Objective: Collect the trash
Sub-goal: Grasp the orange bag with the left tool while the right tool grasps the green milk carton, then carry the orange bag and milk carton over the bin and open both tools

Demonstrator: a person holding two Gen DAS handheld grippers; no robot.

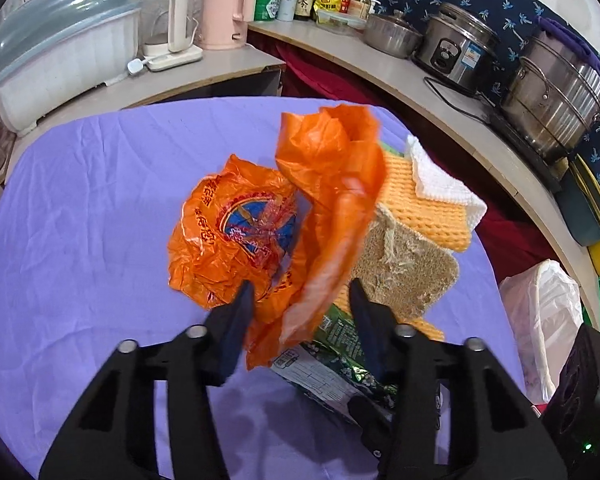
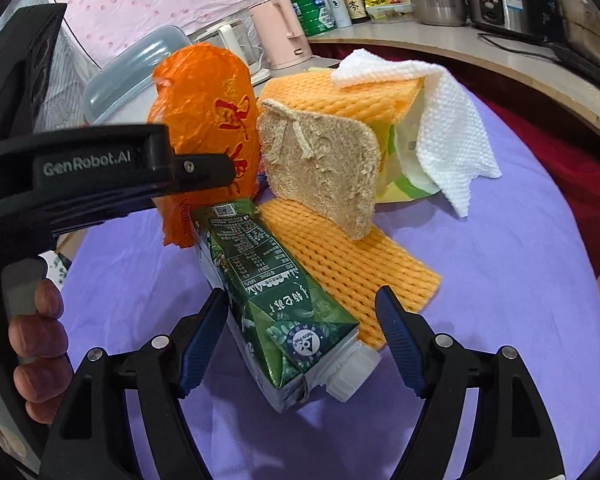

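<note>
An orange plastic bag point(image 1: 236, 232) lies crumpled on the purple cloth, one flap point(image 1: 332, 184) raised and motion-blurred. My left gripper point(image 1: 300, 300) is open, its fingers either side of the bag's near edge. A green drink carton point(image 2: 276, 300) lies on its side, cap toward me. My right gripper point(image 2: 300, 320) is open, fingers either side of the carton's cap end. Behind stand a brown loofah pad point(image 2: 320, 176), orange foam netting point(image 2: 348, 252) and a white paper towel point(image 2: 448, 128). The left gripper point(image 2: 204, 168) shows in the right wrist view, in front of the bag point(image 2: 208, 120).
The purple cloth point(image 1: 80, 220) covers a round table. A pink-white bag-lined bin point(image 1: 540, 320) stands at the right. Counters behind hold kettles point(image 1: 224, 8), bottles, pots point(image 1: 552, 100) and a lidded dish rack point(image 1: 60, 40).
</note>
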